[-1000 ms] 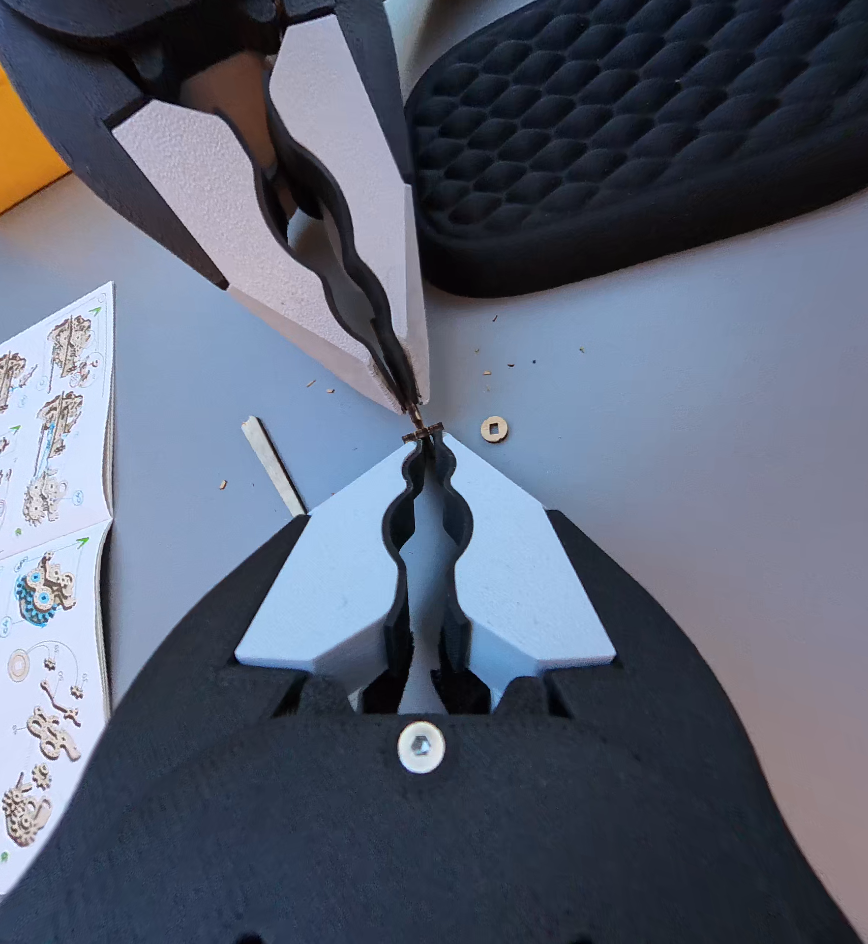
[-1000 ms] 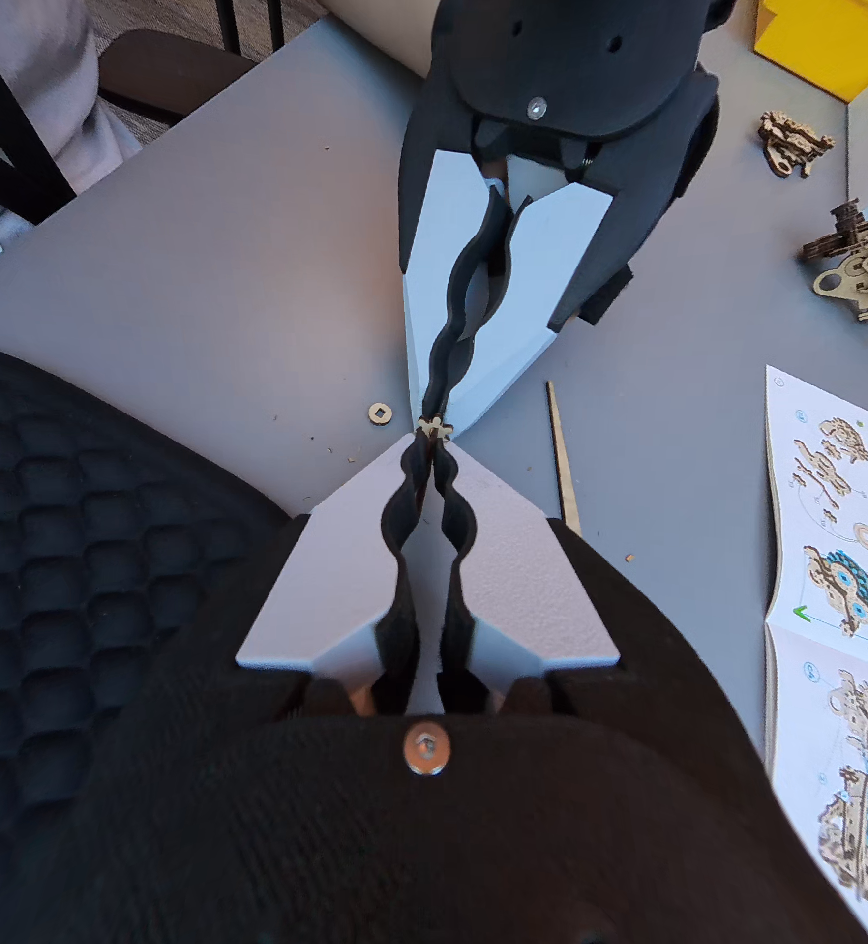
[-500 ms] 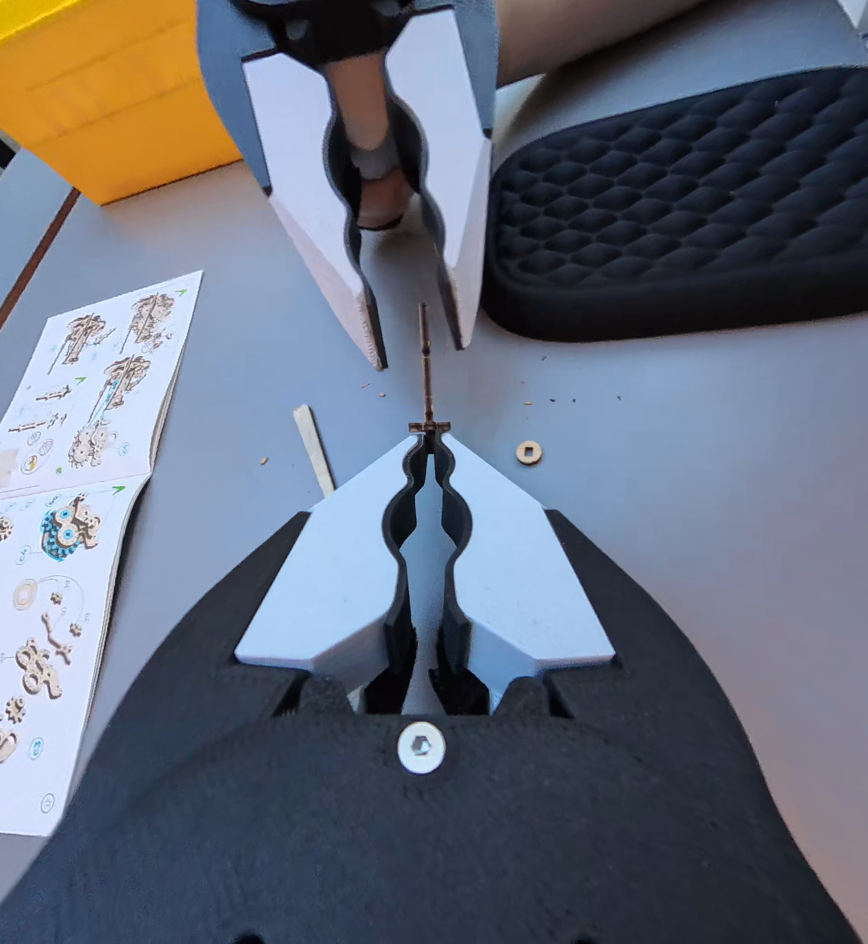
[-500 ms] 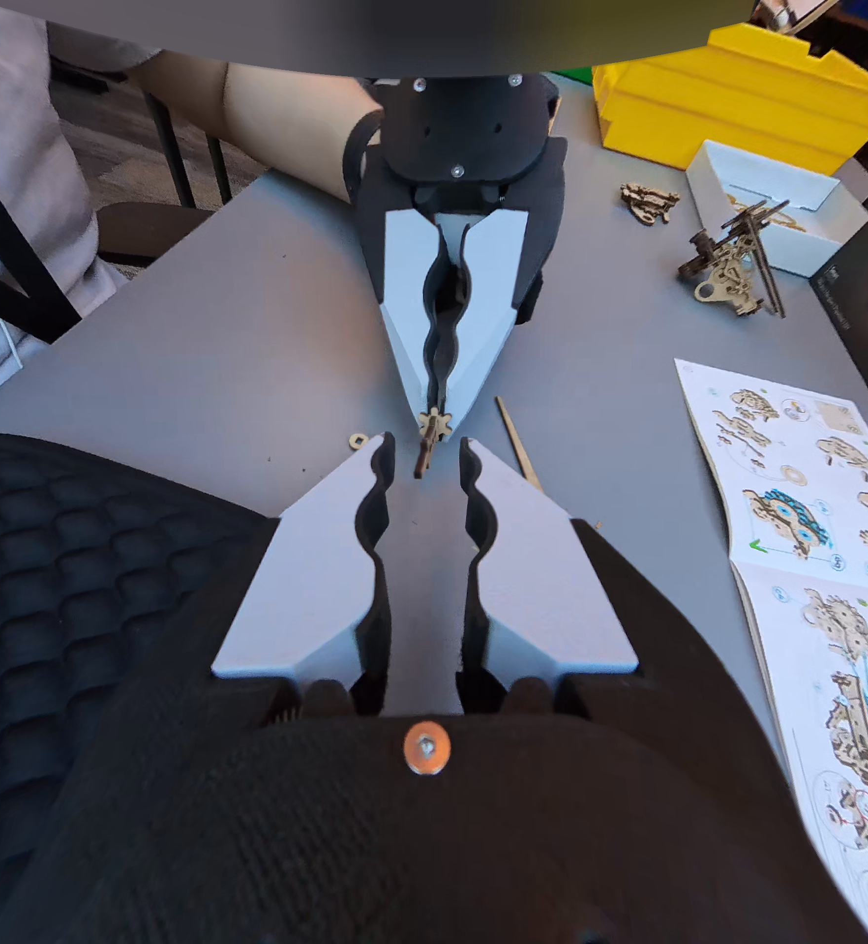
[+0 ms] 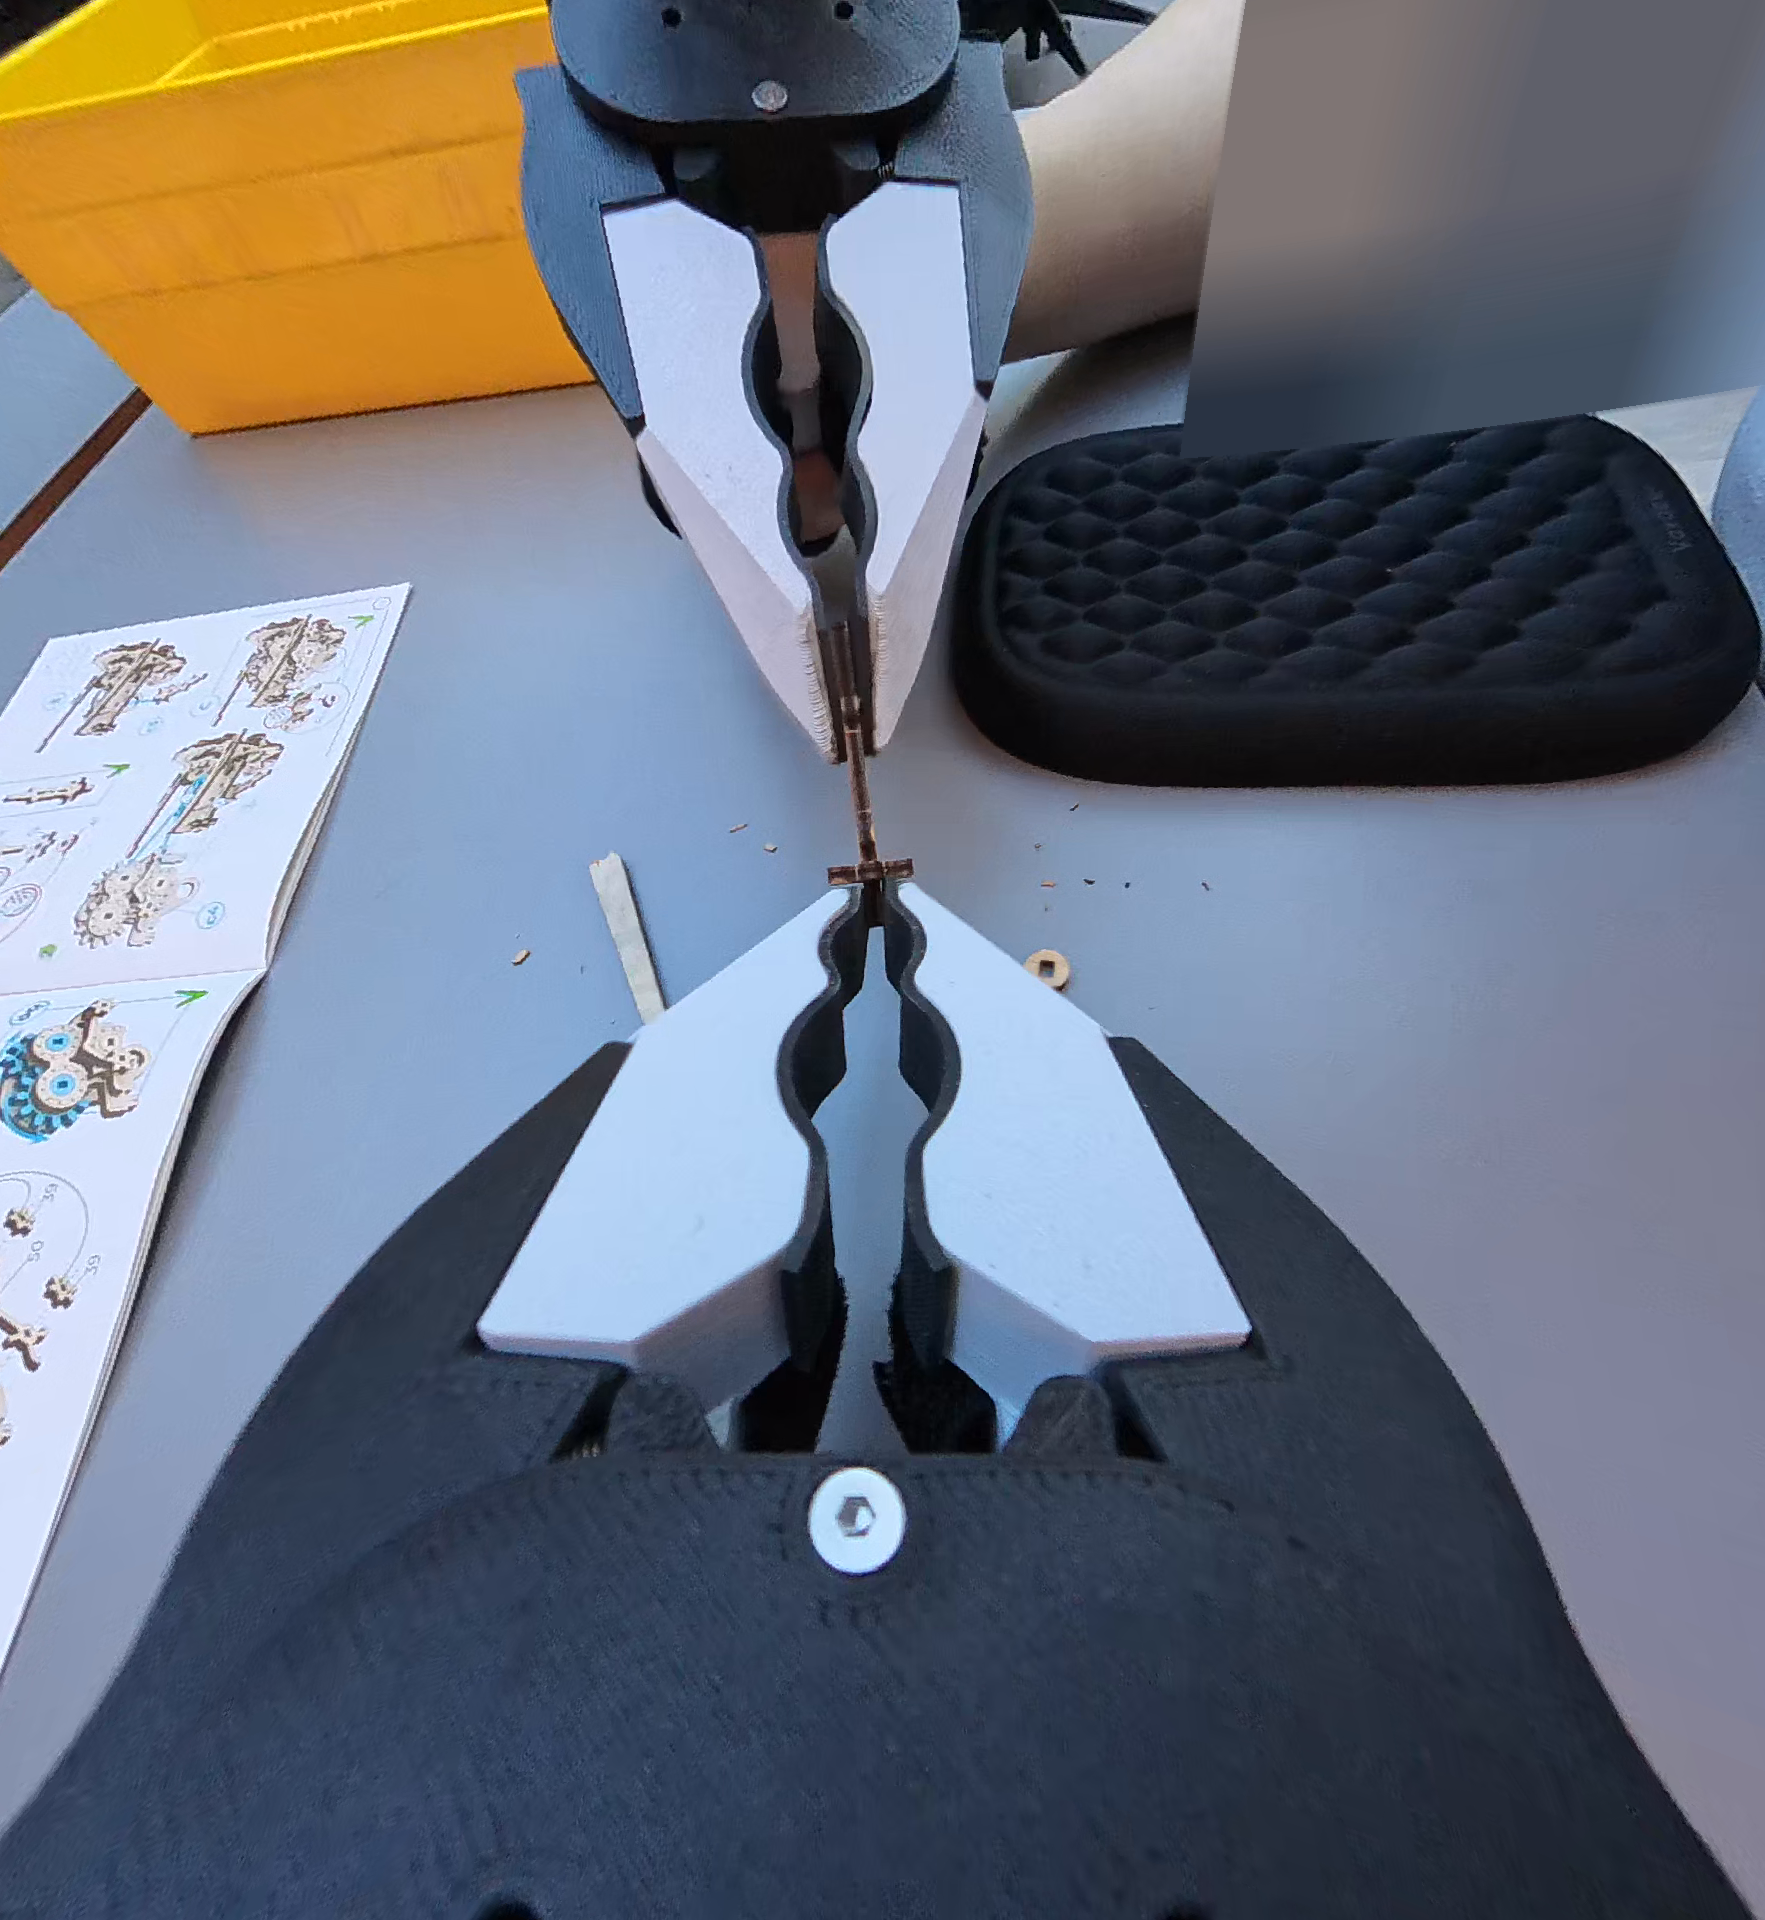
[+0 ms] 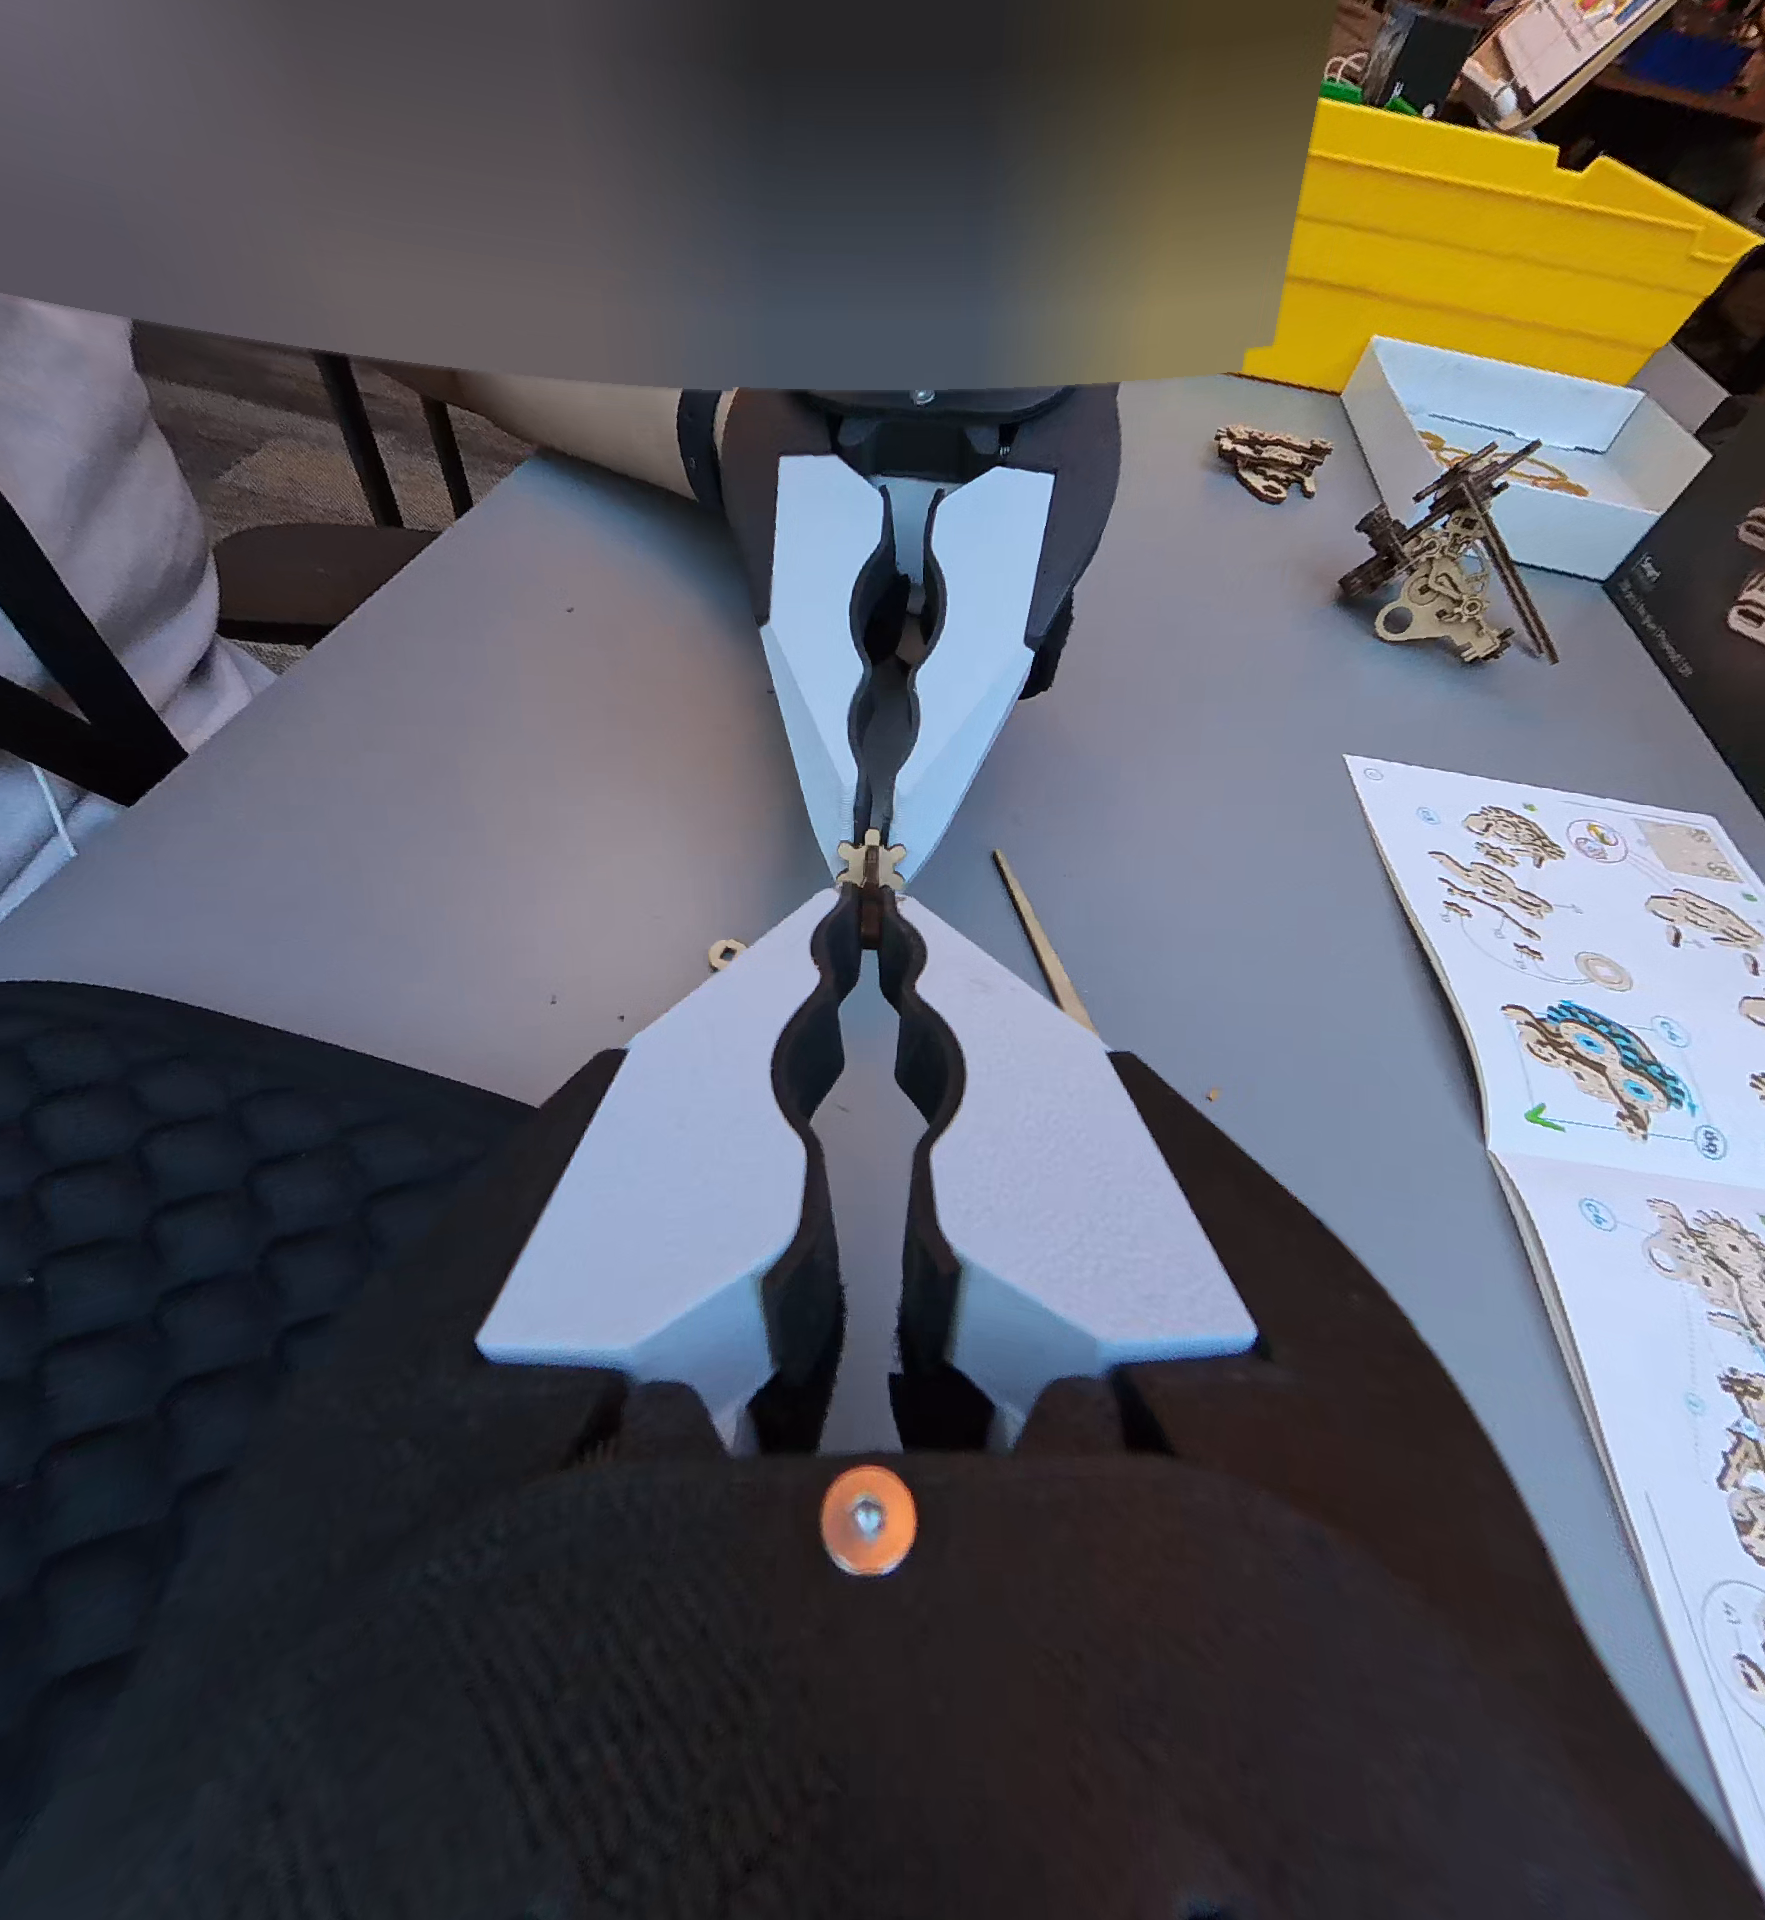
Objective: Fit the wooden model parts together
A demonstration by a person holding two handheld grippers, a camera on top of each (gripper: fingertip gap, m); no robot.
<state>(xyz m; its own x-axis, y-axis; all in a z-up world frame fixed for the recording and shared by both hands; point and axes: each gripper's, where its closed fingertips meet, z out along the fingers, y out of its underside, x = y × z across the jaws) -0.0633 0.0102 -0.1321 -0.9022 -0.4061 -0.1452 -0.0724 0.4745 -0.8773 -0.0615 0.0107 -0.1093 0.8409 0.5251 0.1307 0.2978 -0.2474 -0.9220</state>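
Grippers meet tip to tip above the grey table [image 5: 1377, 1143]. Nearest in the left wrist view, the left gripper [image 5: 870, 906] has its fingers pressed together on a small wooden gear [image 5: 870, 871], seen edge on. A thin wooden stick [image 5: 860, 800] pokes out of the gear and runs away to the right gripper [image 5: 847, 717], whose fingers pinch its far end. In the right wrist view the gear [image 6: 870, 858] looks like a little flower, held between both tips. Just beside the left gripper lie a flat wooden strip [image 5: 631, 935] and a wooden ring [image 5: 1050, 968]. Farther left is an open booklet [image 5: 109, 935]. Farther right is a black bumpy pad [image 5: 1356, 603]. Far back stands a yellow bin [image 5: 254, 208].
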